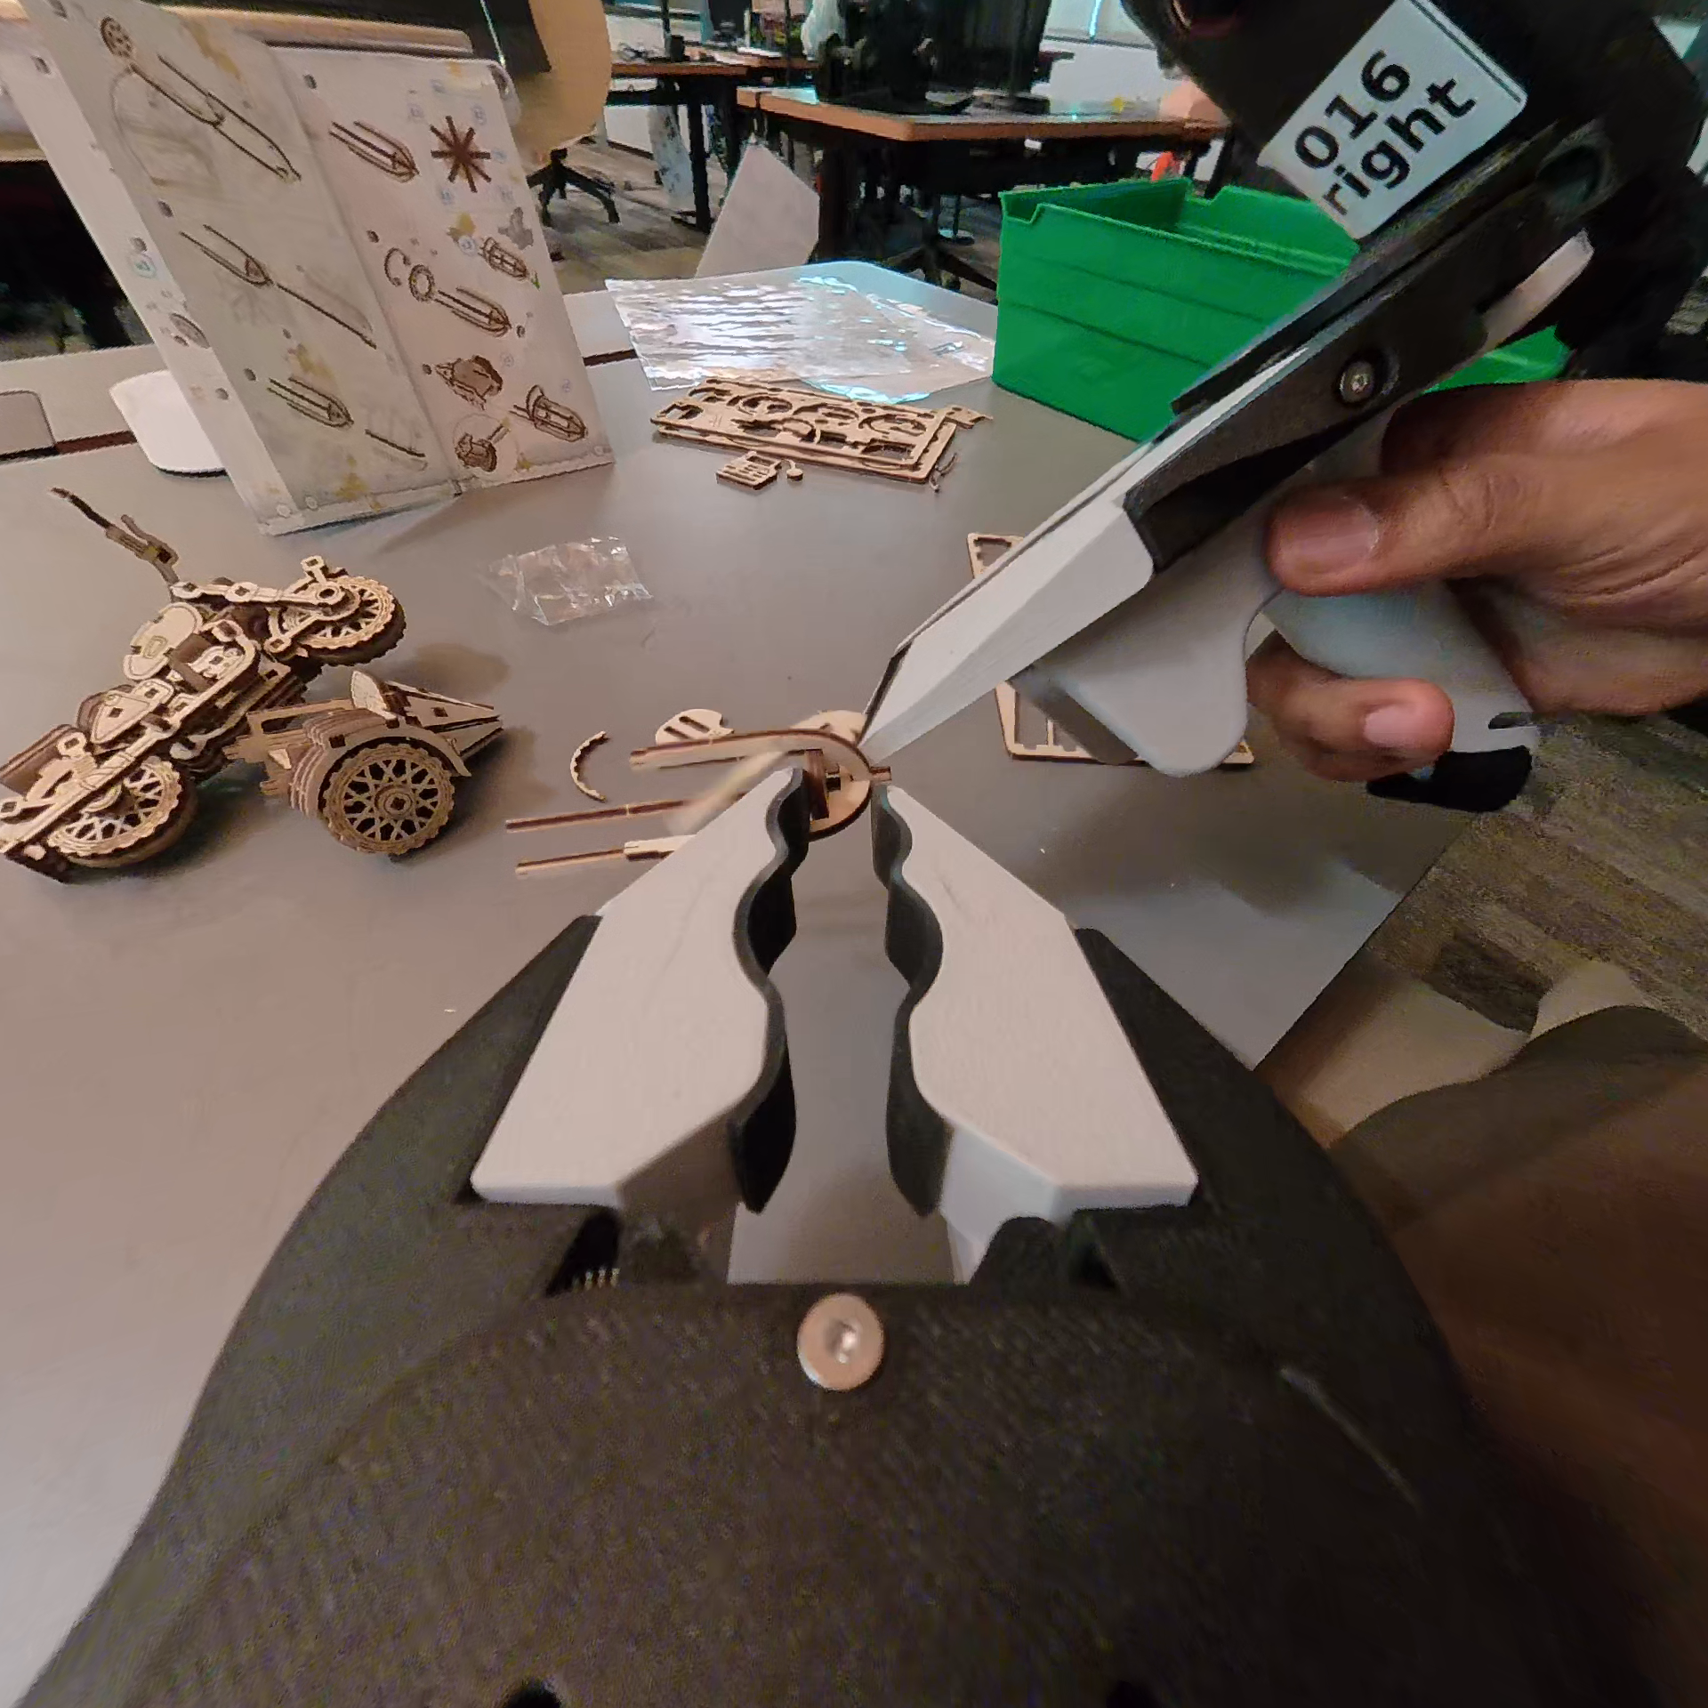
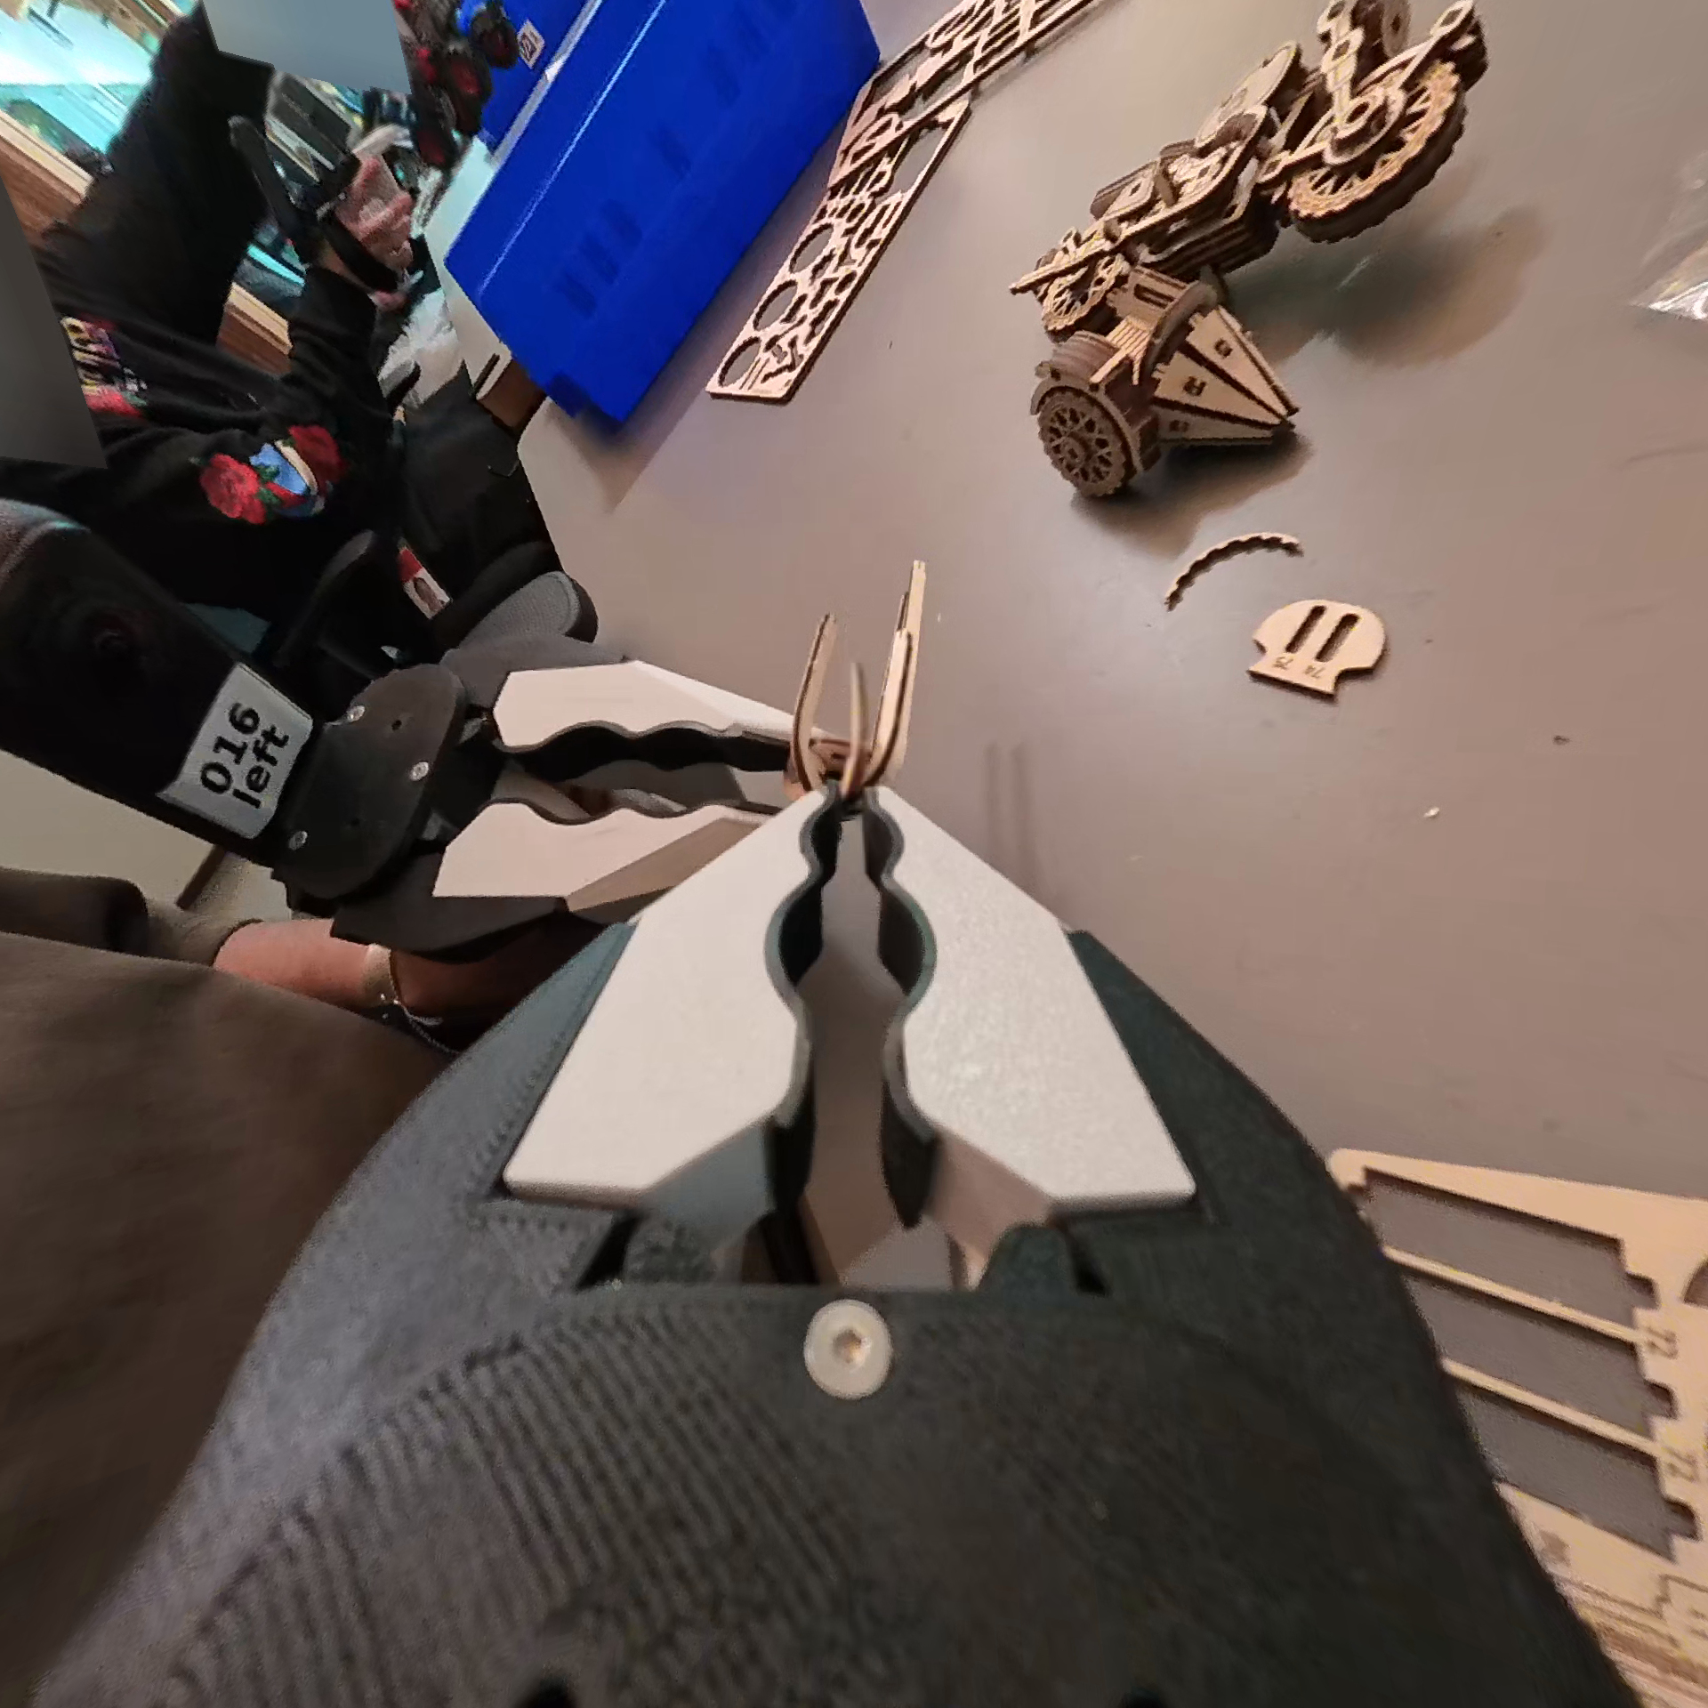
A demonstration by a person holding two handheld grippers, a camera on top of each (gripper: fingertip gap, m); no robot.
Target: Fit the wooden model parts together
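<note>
The pale wooden disc with curved ribs slotted into it [image 1: 836,786] sits above the grey table [image 1: 277,1017], clamped at its rim by your left gripper [image 1: 836,786]. Your right gripper [image 2: 850,795] is pinched shut on one thin curved rib [image 2: 858,730]. Risk: pushing off-axis could snap that rib or twist the disc loose.

The left wrist view looks forward along its own jaws, low and close over the grey tabletop [image 1: 277,970], with the wooden motorbike [image 1: 213,712] at 10 o'clock. The right wrist view looks along its jaws, tilted, at the same tabletop [image 2: 1294,878], the motorbike [image 2: 1229,250] at 1 o'clock. Both share the small wooden piece [image 1: 813,767] [image 2: 855,712] at centre, very near.
</note>
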